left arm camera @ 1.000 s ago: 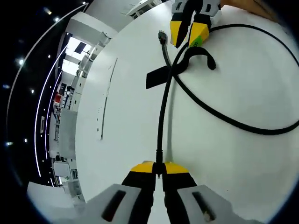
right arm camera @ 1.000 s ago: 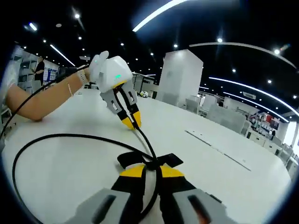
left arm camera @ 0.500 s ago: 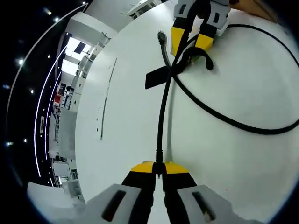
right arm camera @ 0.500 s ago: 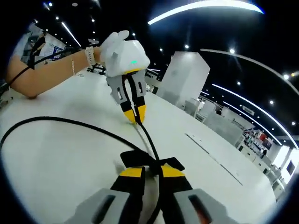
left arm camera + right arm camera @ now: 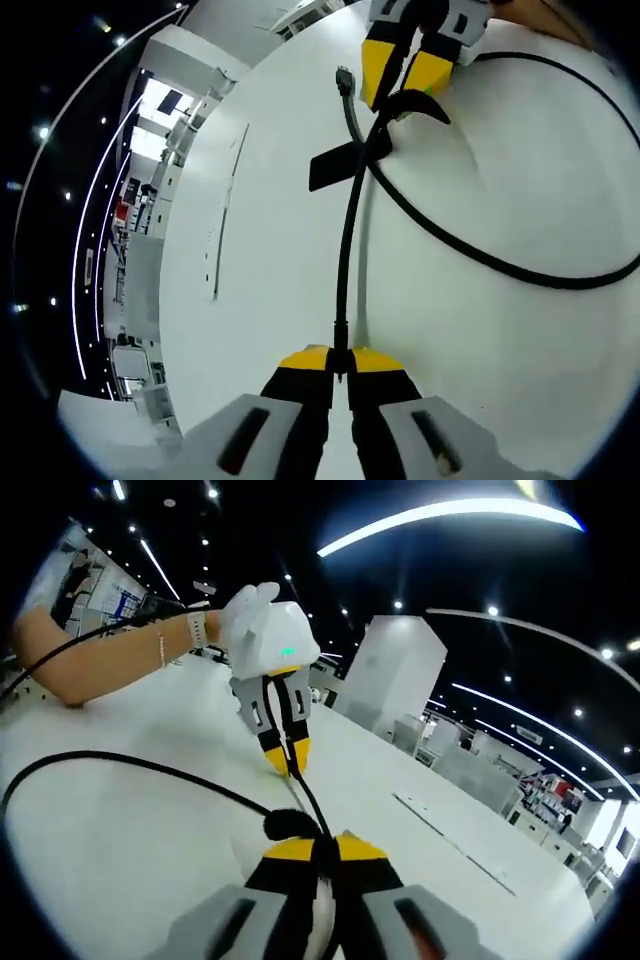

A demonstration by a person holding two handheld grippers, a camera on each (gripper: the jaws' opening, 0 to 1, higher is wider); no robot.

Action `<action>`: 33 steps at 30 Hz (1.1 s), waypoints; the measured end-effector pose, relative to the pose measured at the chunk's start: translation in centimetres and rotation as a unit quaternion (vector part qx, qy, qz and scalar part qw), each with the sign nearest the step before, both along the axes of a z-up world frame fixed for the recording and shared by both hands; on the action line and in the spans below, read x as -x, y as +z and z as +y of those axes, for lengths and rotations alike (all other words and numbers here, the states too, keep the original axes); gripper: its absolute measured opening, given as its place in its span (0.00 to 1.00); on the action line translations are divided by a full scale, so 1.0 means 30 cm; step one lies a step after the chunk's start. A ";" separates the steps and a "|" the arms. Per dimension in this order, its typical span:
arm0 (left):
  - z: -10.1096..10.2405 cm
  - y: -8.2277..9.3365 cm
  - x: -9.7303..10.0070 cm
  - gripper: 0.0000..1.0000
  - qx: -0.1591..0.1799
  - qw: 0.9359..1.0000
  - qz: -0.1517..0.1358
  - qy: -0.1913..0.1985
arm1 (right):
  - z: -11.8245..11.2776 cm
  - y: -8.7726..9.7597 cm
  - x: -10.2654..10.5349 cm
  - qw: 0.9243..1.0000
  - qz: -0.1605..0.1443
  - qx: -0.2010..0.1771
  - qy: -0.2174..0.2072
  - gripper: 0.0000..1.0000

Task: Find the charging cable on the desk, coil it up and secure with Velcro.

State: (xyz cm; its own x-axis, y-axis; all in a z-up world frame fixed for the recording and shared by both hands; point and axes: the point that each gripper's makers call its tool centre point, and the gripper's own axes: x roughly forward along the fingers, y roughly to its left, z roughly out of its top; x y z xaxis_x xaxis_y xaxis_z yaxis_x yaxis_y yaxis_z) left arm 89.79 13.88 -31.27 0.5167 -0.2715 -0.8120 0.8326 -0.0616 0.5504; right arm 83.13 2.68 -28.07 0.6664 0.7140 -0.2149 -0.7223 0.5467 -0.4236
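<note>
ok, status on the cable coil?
Left gripper shut on cable. Right gripper shut at the Velcro strap. Loop loose on desk, unsecured. Nothing in the way.

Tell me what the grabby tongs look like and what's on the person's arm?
Both tongs have yellow tips on black jaws with grey bases. The left tongs sit under a rounded white housing with a small green light. The right tongs have a white-grey body. The person's arm wears a thin bracelet and a pale wristband.
</note>
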 end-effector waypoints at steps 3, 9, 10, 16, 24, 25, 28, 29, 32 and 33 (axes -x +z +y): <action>0.001 0.000 0.002 0.07 0.000 1.000 0.001 0.000 | -0.002 0.003 -0.001 1.000 0.001 -0.005 -0.003 0.04; 0.004 -0.002 0.008 0.07 0.001 1.000 0.002 0.000 | -0.030 0.022 -0.019 0.998 0.019 -0.051 -0.027 0.04; 0.004 -0.002 0.008 0.07 0.001 1.000 0.002 -0.001 | -0.031 0.023 -0.019 0.998 0.021 -0.054 -0.027 0.04; 0.005 -0.003 0.010 0.07 -0.001 1.000 0.002 -0.001 | -0.032 0.026 -0.029 0.997 0.029 -0.061 -0.043 0.03; 0.004 -0.004 0.012 0.07 -0.002 1.000 0.003 -0.003 | -0.043 0.000 -0.072 0.994 0.052 -0.058 -0.077 0.03; 0.004 -0.004 0.012 0.07 -0.003 1.000 0.003 -0.003 | -0.047 -0.006 -0.083 0.993 0.055 -0.057 -0.082 0.03; 0.005 -0.005 0.016 0.07 -0.003 1.000 0.006 -0.002 | -0.059 -0.018 -0.106 0.991 0.074 -0.065 -0.091 0.03; 0.004 -0.006 0.017 0.07 -0.003 1.000 0.006 -0.002 | -0.060 -0.021 -0.111 0.990 0.079 -0.068 -0.092 0.03; 0.004 -0.006 0.017 0.07 -0.003 1.000 0.007 -0.002 | -0.055 -0.023 -0.124 0.989 0.093 -0.079 -0.088 0.03; 0.003 -0.007 0.019 0.07 -0.003 1.000 0.006 -0.003 | -0.050 -0.025 -0.128 0.988 0.103 -0.083 -0.084 0.03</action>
